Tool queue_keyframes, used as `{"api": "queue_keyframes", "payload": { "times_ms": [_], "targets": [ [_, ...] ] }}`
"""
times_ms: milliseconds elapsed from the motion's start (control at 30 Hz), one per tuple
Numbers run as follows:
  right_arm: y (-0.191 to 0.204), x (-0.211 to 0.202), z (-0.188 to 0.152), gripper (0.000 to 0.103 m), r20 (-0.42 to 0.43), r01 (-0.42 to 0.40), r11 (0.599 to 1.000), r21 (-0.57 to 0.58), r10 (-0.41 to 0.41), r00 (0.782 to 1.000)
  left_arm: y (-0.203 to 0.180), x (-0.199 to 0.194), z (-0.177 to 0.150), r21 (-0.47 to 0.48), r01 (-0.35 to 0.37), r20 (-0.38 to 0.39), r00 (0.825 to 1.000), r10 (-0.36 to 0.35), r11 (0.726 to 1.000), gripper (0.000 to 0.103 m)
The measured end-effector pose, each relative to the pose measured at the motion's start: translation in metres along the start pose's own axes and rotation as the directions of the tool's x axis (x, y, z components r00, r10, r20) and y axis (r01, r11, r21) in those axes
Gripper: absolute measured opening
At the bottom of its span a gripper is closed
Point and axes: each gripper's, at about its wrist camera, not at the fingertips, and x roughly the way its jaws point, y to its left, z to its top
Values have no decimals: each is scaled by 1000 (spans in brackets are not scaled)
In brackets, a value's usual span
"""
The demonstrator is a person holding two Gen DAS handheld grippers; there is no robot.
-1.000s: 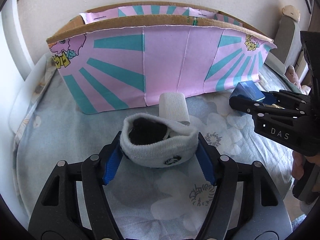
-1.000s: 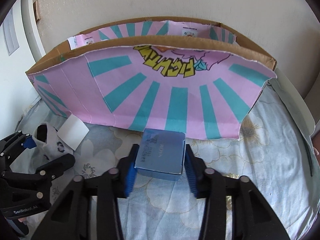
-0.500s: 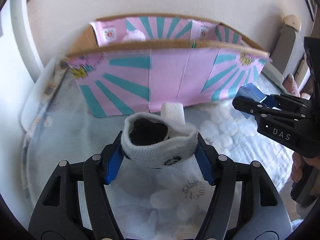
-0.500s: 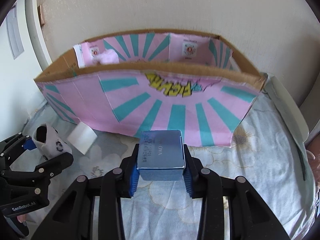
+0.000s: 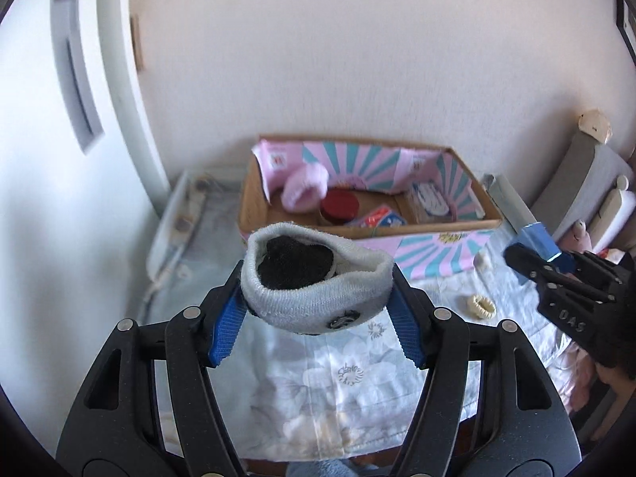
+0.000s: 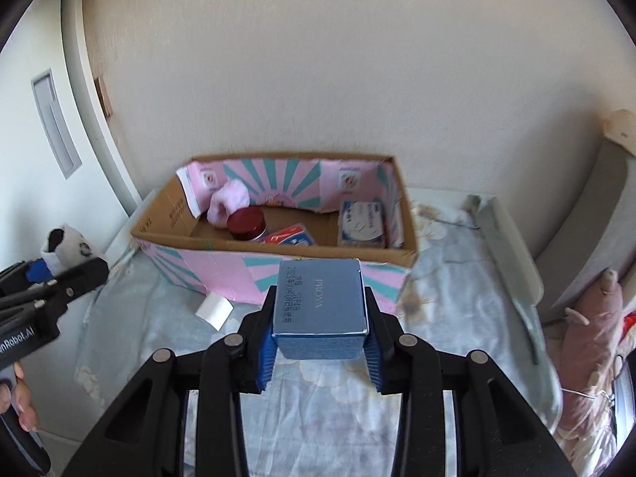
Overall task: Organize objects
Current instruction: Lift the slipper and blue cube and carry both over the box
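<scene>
Sock (image 5: 314, 278): soft, light, squeezed at cuff by left tool (image 5: 318, 310) | blue carton (image 6: 321, 310): rigid, side-clamped by right tool (image 6: 320, 342) | cardboard box (image 6: 278, 252) at bed's far edge.

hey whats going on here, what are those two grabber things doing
A person is tidying loose things into a cardboard box on a bed. The left gripper holds a rolled sock and the right gripper holds a small blue box, both lifted in front of the cardboard box. A red-lidded jar and a pink fluffy thing already lie inside. A white roll lies on the bedsheet.
</scene>
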Motion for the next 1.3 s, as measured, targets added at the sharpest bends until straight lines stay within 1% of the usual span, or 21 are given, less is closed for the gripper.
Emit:
{"api": "queue_keyframes", "payload": {
  "times_ms": [67,167,267,467,567,667,767,867,967,1067,1200,1300],
  "targets": [
    [-3,-14,3,34,4,3,1000,2,-3,1000,-4,-11,3,7,-18,10,1000,18,1000,63],
    [-6,-28,3,34,9,6,1000,-1,-6,1000,-6,-20,-1,-22,-30,13,999,31,999,63],
    [-11,-35,3,34,14,9,1000,4,-9,1000,-5,-23,-4,-52,-16,11,1000,16,999,63],
    [-16,-42,8,34,30,15,1000,6,-15,999,-4,-30,5,-64,-10,35,999,12,998,63],
    [-18,-41,12,34,32,15,1000,7,-15,999,-5,-28,11,-48,-15,37,999,17,999,63],
    [-22,-37,20,34,29,12,1000,14,-13,1000,-4,-24,24,-30,-18,25,999,19,999,63],
    [-25,-33,34,34,31,16,1000,3,-16,999,-1,-19,38,-17,-14,29,999,15,1000,63],
    [-30,-25,52,34,32,20,1000,-9,-20,999,3,-9,55,5,-15,22,1000,15,1000,63],
    [-34,-13,71,34,32,16,1000,-17,-15,999,8,9,73,14,1,-1,1000,-1,1000,63],
    [-34,3,89,34,29,-2,1000,-29,3,1000,14,32,85,34,1,-49,999,1,999,63],
    [-31,31,113,34,13,-9,998,-63,10,1000,21,63,96,53,21,-109,994,-15,998,63],
    [-26,54,127,34,-19,-33,996,-85,31,999,22,85,102,73,30,-148,989,-19,997,63]
  ]
}}
